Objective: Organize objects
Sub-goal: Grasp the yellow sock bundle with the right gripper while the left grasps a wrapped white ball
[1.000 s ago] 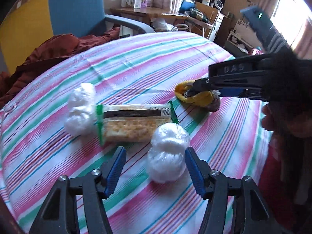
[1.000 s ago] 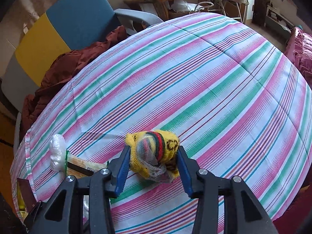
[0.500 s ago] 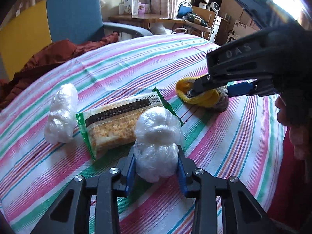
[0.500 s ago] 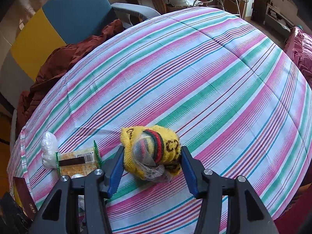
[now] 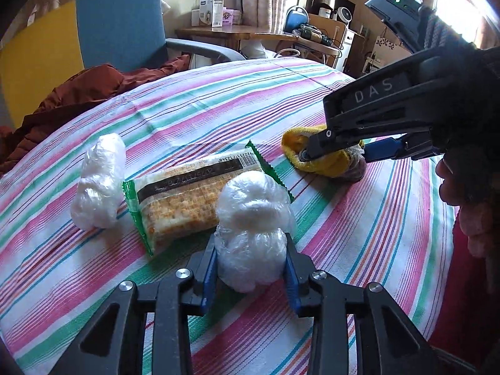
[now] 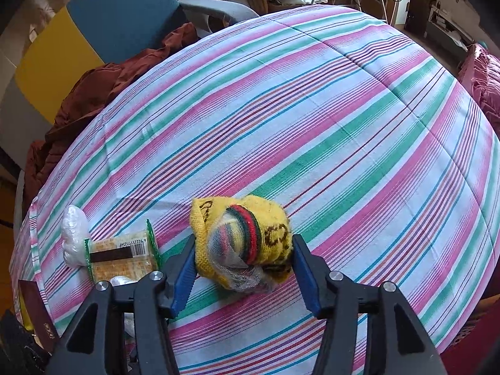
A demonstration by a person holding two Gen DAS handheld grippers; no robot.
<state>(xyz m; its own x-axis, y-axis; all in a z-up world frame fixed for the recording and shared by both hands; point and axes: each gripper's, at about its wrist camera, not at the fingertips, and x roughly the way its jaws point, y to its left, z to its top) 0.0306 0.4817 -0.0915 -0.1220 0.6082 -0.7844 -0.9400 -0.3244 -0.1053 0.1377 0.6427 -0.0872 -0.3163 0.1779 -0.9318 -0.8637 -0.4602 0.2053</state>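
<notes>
My left gripper [image 5: 250, 265] is shut on a white plastic-wrapped bundle [image 5: 253, 228] that stands on the striped tablecloth [image 5: 359, 234]. Behind the bundle lies a green-edged cracker pack [image 5: 187, 200], and a second white bundle [image 5: 100, 181] lies to its left. My right gripper [image 6: 243, 268] has its jaws around a yellow knitted sock ball [image 6: 243, 243] with a red and green band; the pads look slightly apart from it. The right gripper also shows in the left wrist view [image 5: 337, 153] over the sock ball [image 5: 325, 162].
A blue and yellow armchair [image 5: 103, 31] with a rust-brown cloth [image 5: 78, 90] stands behind the table. A wooden side table [image 5: 237, 32] with boxes is further back. A dark red booklet [image 6: 34, 309] lies at the table's near left edge.
My left gripper has closed on the near white bundle and holds it. My right gripper's jaws have widened around the sock ball, which stays on the cloth.
</notes>
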